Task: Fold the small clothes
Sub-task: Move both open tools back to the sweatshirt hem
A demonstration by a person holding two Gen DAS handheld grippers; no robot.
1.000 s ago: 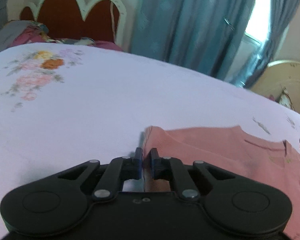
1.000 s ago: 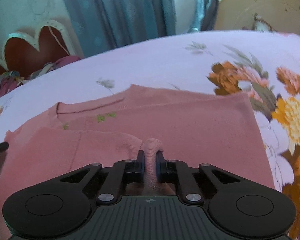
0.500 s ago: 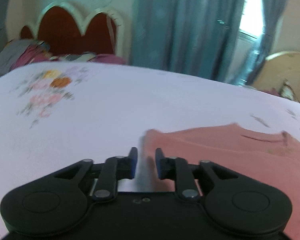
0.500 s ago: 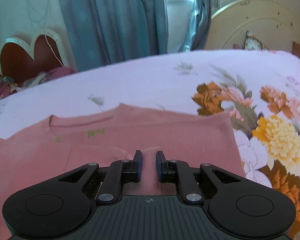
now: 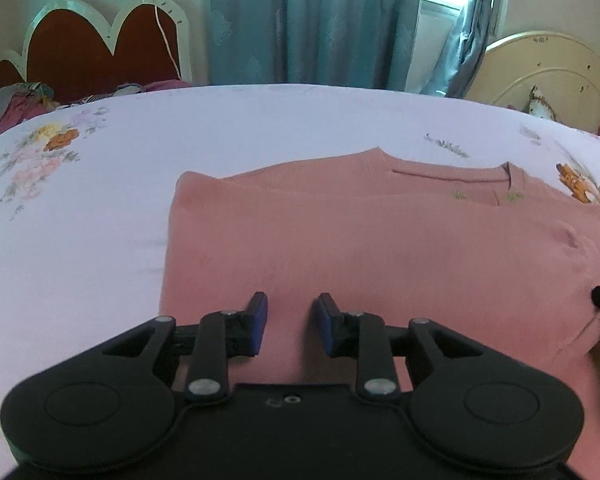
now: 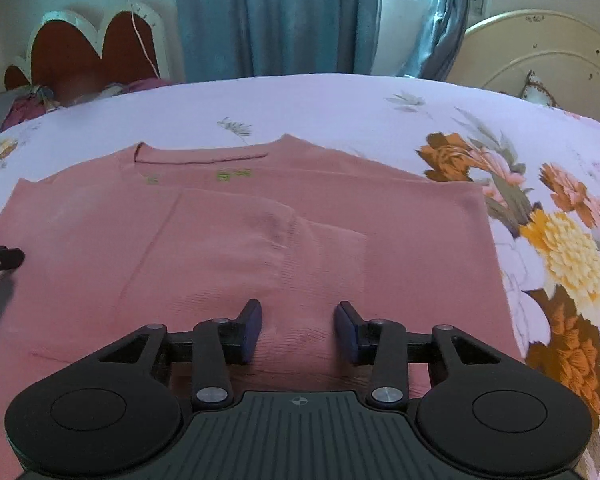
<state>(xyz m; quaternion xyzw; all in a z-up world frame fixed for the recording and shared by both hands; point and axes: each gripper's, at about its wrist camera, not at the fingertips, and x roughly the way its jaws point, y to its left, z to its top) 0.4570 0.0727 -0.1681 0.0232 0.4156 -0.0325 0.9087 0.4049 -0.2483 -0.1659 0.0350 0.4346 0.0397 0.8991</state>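
Right wrist view. Item: pink knit top [image 6: 340, 208], small, lying flat on the bed [image 6: 340, 104] across the middle of the frame, neckline toward the upper left, both sleeves folded inward over the body.

Material: fine ribbed knit; judged light, soft and limp, likely to sag and drag on the sheet if lifted by one point. Not fragile, not slippery.

Right gripper [image 6: 299, 330]: lower centre, jaws opening, apart over the lower hem; cloth lies under the gap, pads not pressing it.

Left gripper [image 5: 291, 326]: lower centre of the left wrist view, jaws opening, apart over the top's left portion, nothing clamped.

Suggested hold: pinch both hem corners together, one per gripper, at a doubled edge, so that the layers lift evenly.
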